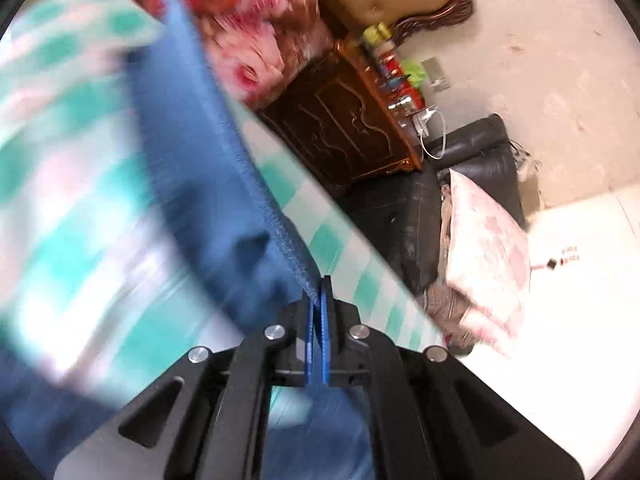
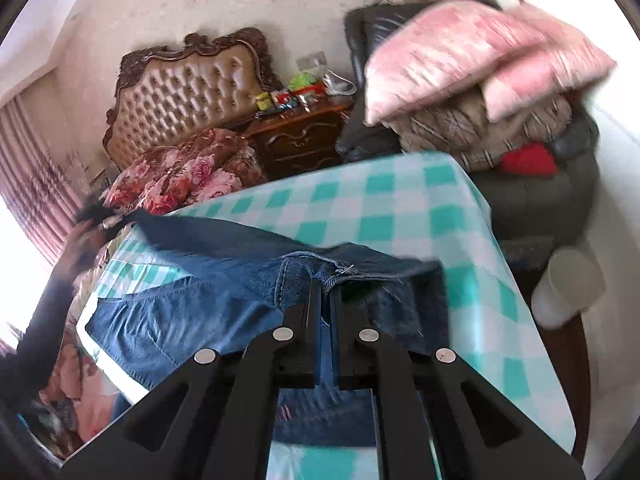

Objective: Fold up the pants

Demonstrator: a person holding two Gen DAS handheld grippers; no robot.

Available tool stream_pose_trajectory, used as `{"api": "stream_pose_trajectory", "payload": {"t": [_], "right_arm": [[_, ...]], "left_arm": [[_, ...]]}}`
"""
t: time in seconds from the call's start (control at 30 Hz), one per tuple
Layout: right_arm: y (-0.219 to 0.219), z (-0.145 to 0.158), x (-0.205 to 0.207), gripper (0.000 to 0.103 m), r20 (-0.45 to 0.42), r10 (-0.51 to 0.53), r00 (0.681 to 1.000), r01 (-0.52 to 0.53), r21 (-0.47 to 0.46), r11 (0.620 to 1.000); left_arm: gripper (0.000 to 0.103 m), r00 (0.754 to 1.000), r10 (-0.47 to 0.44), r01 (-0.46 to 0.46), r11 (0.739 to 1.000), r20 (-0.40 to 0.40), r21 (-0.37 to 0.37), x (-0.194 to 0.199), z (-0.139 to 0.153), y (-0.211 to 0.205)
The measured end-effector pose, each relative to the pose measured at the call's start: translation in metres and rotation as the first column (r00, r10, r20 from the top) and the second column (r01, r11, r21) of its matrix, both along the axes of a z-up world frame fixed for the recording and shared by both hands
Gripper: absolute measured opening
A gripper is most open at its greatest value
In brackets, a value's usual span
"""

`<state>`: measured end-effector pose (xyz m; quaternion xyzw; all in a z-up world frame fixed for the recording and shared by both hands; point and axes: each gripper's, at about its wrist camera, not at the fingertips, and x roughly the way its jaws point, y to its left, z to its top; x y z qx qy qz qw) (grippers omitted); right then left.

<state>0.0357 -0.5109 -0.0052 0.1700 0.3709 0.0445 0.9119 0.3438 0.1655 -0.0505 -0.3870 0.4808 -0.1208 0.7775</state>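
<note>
Left tongs (image 1: 319, 300) pinched on jeans (image 2: 208, 280) hem, leg lifted toward 11 o'clock. Right tongs (image 2: 325, 292) clamped on waistband near fly. Jeans draped over checkered counter (image 2: 420, 208).

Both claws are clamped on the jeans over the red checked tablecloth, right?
Not quite: the tablecloth is teal and white checked, not red, as the right wrist view shows. Both the left claw and right claw are clamped on the jeans.
</note>
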Motion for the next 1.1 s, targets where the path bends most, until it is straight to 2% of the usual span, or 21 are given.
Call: {"api": "stream_pose_trajectory", "payload": {"t": [0.07,0.13,0.23,0.27,0.33,0.37,0.43,0.53,0.63,0.77,0.83,0.87,0.9,0.93,1.0,1.1], "right_arm": [[-0.016,-0.018,-0.011,0.006,-0.064,-0.017,0.998,0.019,0.028,0.999],[-0.023,-0.045,-0.022,0.006,-0.15,-0.056,0.987,0.059,0.016,0.998],[-0.028,-0.084,-0.031,0.009,-0.267,-0.128,0.955,0.134,0.006,0.991],[-0.03,-0.099,-0.034,0.015,-0.315,-0.18,0.932,0.186,-0.01,0.982],[-0.031,-0.112,-0.044,0.03,-0.337,-0.245,0.909,0.251,-0.026,0.968],[-0.032,-0.113,-0.053,0.043,-0.334,-0.282,0.899,0.29,-0.025,0.957],[-0.033,-0.109,-0.072,0.062,-0.308,-0.345,0.887,0.363,0.003,0.932],[-0.031,-0.108,-0.085,0.062,-0.283,-0.377,0.882,0.415,0.084,0.906],[-0.032,-0.116,-0.088,0.062,-0.288,-0.41,0.865,0.477,0.222,0.85],[-0.022,-0.128,-0.066,0.062,-0.296,-0.387,0.873,0.471,0.313,0.825],[-0.018,-0.133,-0.056,0.064,-0.306,-0.389,0.869,0.477,0.306,0.824],[-0.016,-0.134,-0.052,0.06,-0.307,-0.395,0.866,0.481,0.296,0.825],[-0.014,-0.133,-0.049,0.047,-0.298,-0.407,0.863,0.486,0.273,0.83],[-0.013,-0.129,-0.047,0.019,-0.293,-0.436,0.851,0.504,0.221,0.835],[-0.017,-0.127,-0.051,0.016,-0.296,-0.446,0.844,0.52,0.254,0.815],[-0.014,-0.117,-0.059,0.014,-0.271,-0.462,0.845,0.52,0.21,0.828]], "left_arm": [[0.002,1.0,0.002,-0.002,1.0,0.025,0.003,-0.078,-0.001,0.02],[0.002,1.0,0.012,-0.012,1.0,0.017,0.001,-0.152,-0.027,0.029],[0.002,0.999,0.028,-0.027,0.999,-0.035,0.016,-0.21,-0.077,0.026],[0.002,0.998,0.029,-0.028,0.999,-0.061,0.018,-0.222,-0.099,0.023],[0.002,0.996,0.052,-0.047,0.997,-0.072,0.062,-0.234,-0.122,0.018],[0.002,0.996,0.064,-0.059,0.995,-0.062,0.077,-0.239,-0.128,0.019],[0.003,0.995,0.085,-0.084,0.996,-0.049,0.027,-0.247,-0.132,0.024],[0.003,0.997,0.073,-0.073,0.997,-0.027,0.023,-0.247,-0.129,0.021],[0.003,0.997,0.071,-0.071,0.997,-0.029,0.005,-0.242,-0.129,0.018],[0.003,0.996,0.08,-0.081,0.996,-0.033,-0.022,-0.244,-0.135,0.02],[0.003,0.996,0.085,-0.087,0.995,-0.04,-0.046,-0.244,-0.138,0.023],[0.003,0.996,0.083,-0.085,0.995,-0.036,-0.058,-0.244,-0.139,0.024],[0.003,0.996,0.083,-0.085,0.995,-0.036,-0.056,-0.243,-0.14,0.025],[0.003,0.996,0.087,-0.089,0.995,-0.036,-0.055,-0.243,-0.141,0.027],[0.003,0.996,0.091,-0.091,0.993,-0.012,-0.073,-0.251,-0.133,0.031],[0.003,0.997,0.07,-0.069,0.993,0.007,-0.094,-0.262,-0.125,0.029]]}}
